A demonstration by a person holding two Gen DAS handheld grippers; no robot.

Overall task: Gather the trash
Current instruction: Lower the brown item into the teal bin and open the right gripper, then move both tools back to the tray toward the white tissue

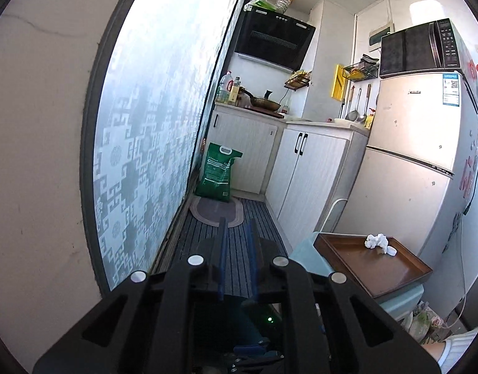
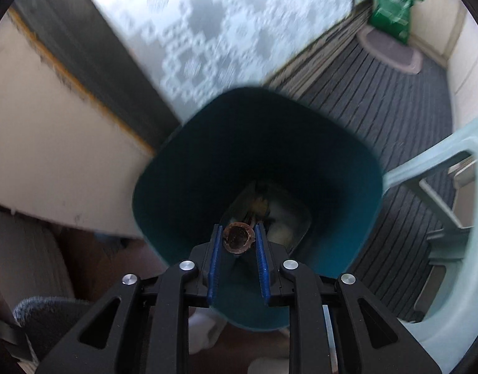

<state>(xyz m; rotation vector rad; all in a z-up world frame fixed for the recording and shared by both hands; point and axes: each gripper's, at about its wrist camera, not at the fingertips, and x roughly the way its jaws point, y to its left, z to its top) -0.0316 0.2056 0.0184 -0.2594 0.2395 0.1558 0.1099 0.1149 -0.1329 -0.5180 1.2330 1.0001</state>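
In the right wrist view my right gripper (image 2: 239, 235) is shut on a brown walnut shell half (image 2: 239, 238) and holds it over the mouth of a dark teal trash bin (image 2: 182, 168). Some pale scraps lie at the bin's bottom (image 2: 279, 215). In the left wrist view my left gripper (image 1: 237, 230) has its blue-padded fingers a narrow gap apart, with nothing between them, above the floor. To its right a brown wooden tray (image 1: 366, 268) on a pale blue stool (image 1: 310, 258) holds a crumpled white tissue (image 1: 379, 243).
A frosted patterned glass door (image 1: 151, 131) runs along the left. A green rice bag (image 1: 218, 173) and an oval mat (image 1: 215, 212) lie ahead by white cabinets (image 1: 304, 171). A fridge (image 1: 416, 168) with a microwave (image 1: 422, 46) on top stands at right. The stool's legs (image 2: 450, 218) stand beside the bin.
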